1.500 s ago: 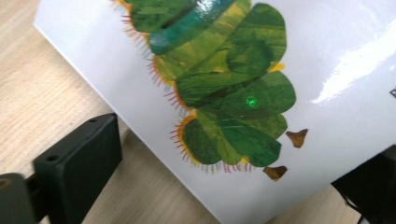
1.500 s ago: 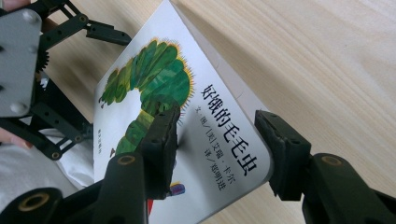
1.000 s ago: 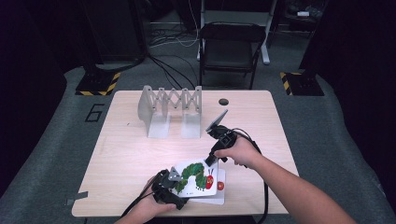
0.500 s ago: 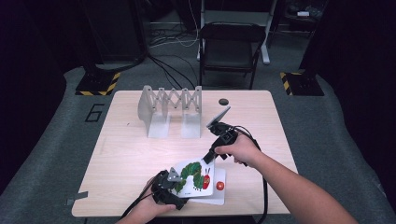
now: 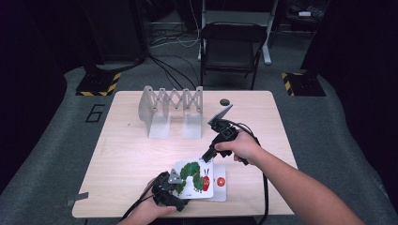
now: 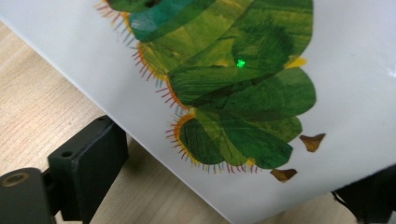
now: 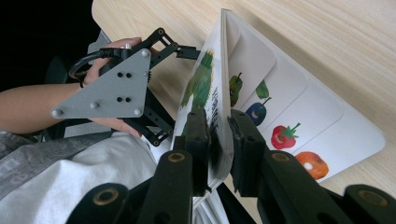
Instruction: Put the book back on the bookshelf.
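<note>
A picture book with a green caterpillar on its white cover lies near the table's front edge. My right gripper is at the cover's far edge. In the right gripper view its jaws have just been closing and now pinch the cover, which stands raised off the fruit pages. My left gripper sits at the book's near left corner. In the left gripper view its jaws stand wide apart under the tilted cover, with no pad pressing on it.
A folding metal rack stands at the back of the wooden table, with a small black disc to its right. A black chair stands behind the table. The person's sleeve is close to the book.
The right gripper has edged down and left onto the cover's far edge and drawn its jaws in on it. The left hand has kept still.
</note>
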`<state>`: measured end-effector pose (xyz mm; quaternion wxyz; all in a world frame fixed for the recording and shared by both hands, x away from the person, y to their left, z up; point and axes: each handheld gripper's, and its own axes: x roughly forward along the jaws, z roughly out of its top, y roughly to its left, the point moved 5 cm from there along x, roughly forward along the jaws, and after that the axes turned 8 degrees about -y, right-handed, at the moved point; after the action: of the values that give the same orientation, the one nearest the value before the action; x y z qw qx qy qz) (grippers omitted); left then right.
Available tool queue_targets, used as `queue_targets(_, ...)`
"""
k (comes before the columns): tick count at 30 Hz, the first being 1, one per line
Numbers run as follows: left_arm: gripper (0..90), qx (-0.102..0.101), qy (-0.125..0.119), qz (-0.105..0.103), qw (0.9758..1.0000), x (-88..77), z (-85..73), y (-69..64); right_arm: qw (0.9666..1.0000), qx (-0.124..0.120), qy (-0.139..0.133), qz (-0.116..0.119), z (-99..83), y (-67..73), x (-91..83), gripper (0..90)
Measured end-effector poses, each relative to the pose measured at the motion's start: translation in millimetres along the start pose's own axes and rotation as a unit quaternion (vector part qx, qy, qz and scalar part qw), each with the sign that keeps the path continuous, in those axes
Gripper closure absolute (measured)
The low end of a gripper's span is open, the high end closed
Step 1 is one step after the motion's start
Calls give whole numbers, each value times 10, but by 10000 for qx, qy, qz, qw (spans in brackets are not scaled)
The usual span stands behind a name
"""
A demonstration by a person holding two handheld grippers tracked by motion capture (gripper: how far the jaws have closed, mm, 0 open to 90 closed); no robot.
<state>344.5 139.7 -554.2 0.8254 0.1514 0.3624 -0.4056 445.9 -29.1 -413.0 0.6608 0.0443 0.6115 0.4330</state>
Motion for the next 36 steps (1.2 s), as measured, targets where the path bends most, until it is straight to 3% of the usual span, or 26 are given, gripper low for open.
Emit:
queue_targets(7, 95, -3, -28, -55, 10000, -10, -5, 1, 10000, -18, -38, -9, 1, 23, -25, 813)
queue_targets(14, 137, 146, -38, -177, 9997, -68, -23, 12, 10000, -33, -76, 56, 6, 46, -50, 836)
queue_targets(23, 155, 97, -81, -221, 9997, -106, -44, 32, 9998, -88, -98, 113, 13, 88, -72, 858)
queue_targets(26, 156, -25, -193, -243, 9995, -139, -61, 60, 9996, -246, -125, 104, 16, 95, -89, 863)
queue_targets(30, 156, -151, -241, -295, 9992, -167, -87, 81, 9996, -223, -136, 109, 8, 105, -97, 864)
queue_targets(36, 158, -271, -309, -370, 9985, -196, -96, 82, 9986, -505, -129, 125, 0, 92, -103, 863)
